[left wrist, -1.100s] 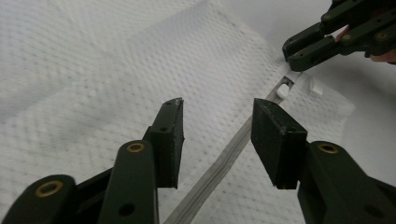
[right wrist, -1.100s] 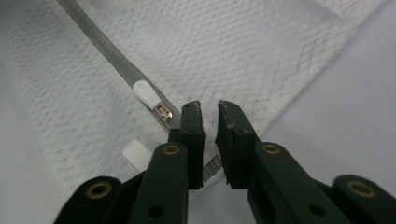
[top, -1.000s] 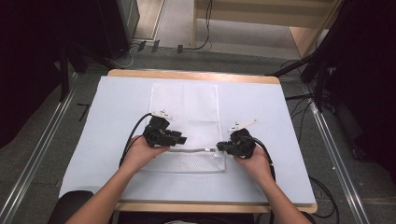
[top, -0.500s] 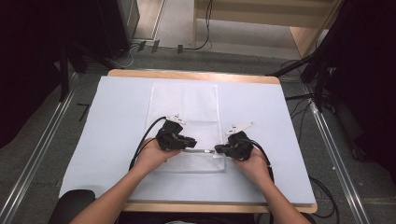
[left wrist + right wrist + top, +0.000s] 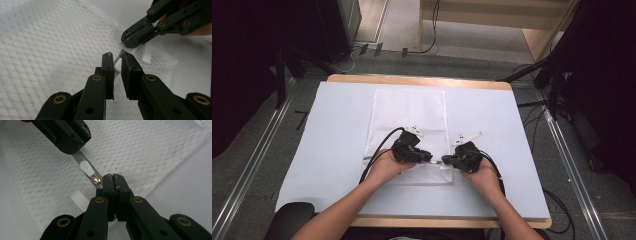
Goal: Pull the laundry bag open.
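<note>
A white mesh bag (image 5: 409,107) lies flat on the table's pale cover (image 5: 327,150). Its zipper runs along the near end. My right gripper (image 5: 113,177) is shut on the bag's fabric at the zipper's end, right beside the brass slider (image 5: 96,180). The white zipper pull (image 5: 86,168) lies along the grey zipper strip between the two grippers. My left gripper (image 5: 117,56) faces the right gripper (image 5: 126,43). Its jaws have just been closing to a narrow gap, in which the pull (image 5: 117,67) shows. In the right gripper view the pull lies just off the left gripper (image 5: 75,151).
A white ribbon loop (image 5: 78,198) sticks out of the bag's corner by the right gripper. Both forearms come in over the table's near edge (image 5: 447,220). Cables trail from the grippers. Dark stands and floor rails surround the table.
My left gripper has slid right along the bag's near end toward the right gripper, and its jaws have narrowed. The right gripper has kept its place.
</note>
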The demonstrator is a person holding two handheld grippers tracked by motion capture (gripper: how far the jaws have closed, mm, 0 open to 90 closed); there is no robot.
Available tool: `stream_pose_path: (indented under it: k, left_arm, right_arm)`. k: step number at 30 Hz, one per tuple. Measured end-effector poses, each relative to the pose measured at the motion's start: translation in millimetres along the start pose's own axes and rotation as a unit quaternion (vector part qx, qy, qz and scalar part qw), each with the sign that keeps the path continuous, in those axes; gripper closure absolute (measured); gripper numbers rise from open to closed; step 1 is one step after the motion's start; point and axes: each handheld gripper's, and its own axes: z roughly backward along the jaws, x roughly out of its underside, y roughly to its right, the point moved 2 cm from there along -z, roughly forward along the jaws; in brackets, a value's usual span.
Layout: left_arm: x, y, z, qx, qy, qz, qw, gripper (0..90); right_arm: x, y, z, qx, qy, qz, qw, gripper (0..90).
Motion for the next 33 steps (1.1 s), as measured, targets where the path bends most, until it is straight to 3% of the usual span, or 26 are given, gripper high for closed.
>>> stream_pose_path:
  k: [6,9,12,20,25,33]
  left_arm:
    - [1.6,-1.5,-8.5,0.014,0.0,0.027,0.9996,78.6]
    - [4.1,-1.1,-14.8,0.015,-0.013,0.024,0.9995,78.8]
    - [4.5,1.3,-17.1,0.009,-0.01,0.021,0.9997,78.7]
    - [5.1,6.5,-21.1,0.024,-0.013,0.016,0.9995,79.1]
    - [5.4,8.0,-23.3,0.019,-0.013,0.01,0.9997,82.2]
    - [5.4,3.9,-23.6,0.033,-0.014,0.023,0.9991,85.2]
  right_arm:
    - [-0.3,0.5,-0.2,-0.002,-0.001,-0.001,1.0,90.0]
    - [-1.1,0.2,-0.4,0.0,-0.002,-0.002,1.0,90.0]
    - [-1.4,-0.3,-0.6,0.001,-0.004,0.001,1.0,90.0]
    - [-1.0,-0.8,-0.5,0.002,-0.002,0.002,1.0,90.0]
    - [-0.9,-1.1,-0.4,0.003,-0.002,0.001,1.0,90.0]
    - [-0.4,-1.7,-0.3,0.006,0.0,0.005,1.0,90.0]
